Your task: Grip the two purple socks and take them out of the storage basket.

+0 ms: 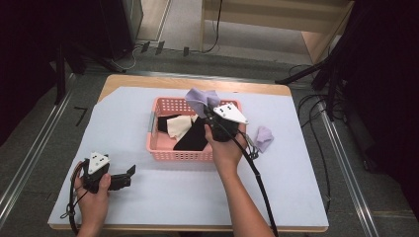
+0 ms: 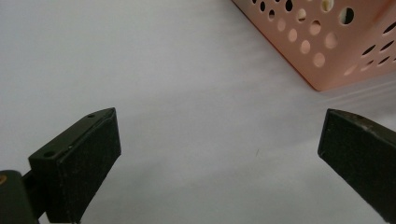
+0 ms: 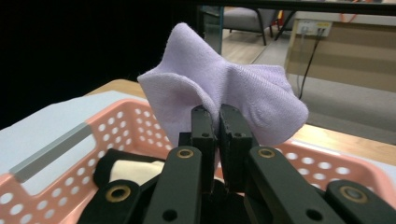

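While the right tongs [image 3: 218, 122] pinch a lilac sock [image 3: 219, 79] tightly above the pink basket [image 1: 163, 155] near the table's far edge, lowering it well inside the rim before letting go seems wise. Black and cream garments lie inside. Left tongs [image 2: 219, 154] rest wide open, empty, near the table's front left corner.

Basket [image 1: 163, 148], sock [image 1: 264, 138] on table [image 1: 173, 197]

No text, label or number seems readable anywhere in these views.
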{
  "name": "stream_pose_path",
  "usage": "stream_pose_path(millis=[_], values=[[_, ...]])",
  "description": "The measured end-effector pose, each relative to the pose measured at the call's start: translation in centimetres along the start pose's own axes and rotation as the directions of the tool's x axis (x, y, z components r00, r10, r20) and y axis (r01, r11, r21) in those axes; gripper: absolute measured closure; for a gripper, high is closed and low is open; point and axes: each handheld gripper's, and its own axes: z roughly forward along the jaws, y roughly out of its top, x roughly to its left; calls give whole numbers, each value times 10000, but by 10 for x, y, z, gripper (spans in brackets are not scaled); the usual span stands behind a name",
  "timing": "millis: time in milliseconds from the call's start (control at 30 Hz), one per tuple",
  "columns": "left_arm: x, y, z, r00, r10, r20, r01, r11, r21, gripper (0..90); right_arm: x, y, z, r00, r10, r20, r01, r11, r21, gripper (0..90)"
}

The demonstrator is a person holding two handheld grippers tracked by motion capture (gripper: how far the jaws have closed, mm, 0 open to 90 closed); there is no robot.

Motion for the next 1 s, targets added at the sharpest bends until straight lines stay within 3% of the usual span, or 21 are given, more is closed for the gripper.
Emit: stream_pose_path(millis=[267,467,700,933,967,1000], values=[[0,0,0,10000,25,-21,-25,10000,-15,1,-34,4,-21,9970,169,751,-137,9989,-439,858],[0,0,0,10000,60,-40,-60,10000,-45,1,-63,3,-40,9884,477,1444,-371,9965,-754,857],[-1,0,0,10000,52,-86,-52,10000,-47,1,-95,-5,-61,9725,882,2155,-717,9940,-832,857],[-1,0,0,9999,68,-74,-69,10000,-48,1,-119,-26,-72,9545,1184,2738,-1117,9929,-402,856],[-1,0,0,9999,85,-108,-85,10000,-31,1,-125,-38,-73,9412,1254,3138,-1314,9913,-20,857],[-1,0,0,9999,86,-99,-86,10000,-27,1,-127,-43,-74,9381,1316,3205,-1410,9900,63,856]])
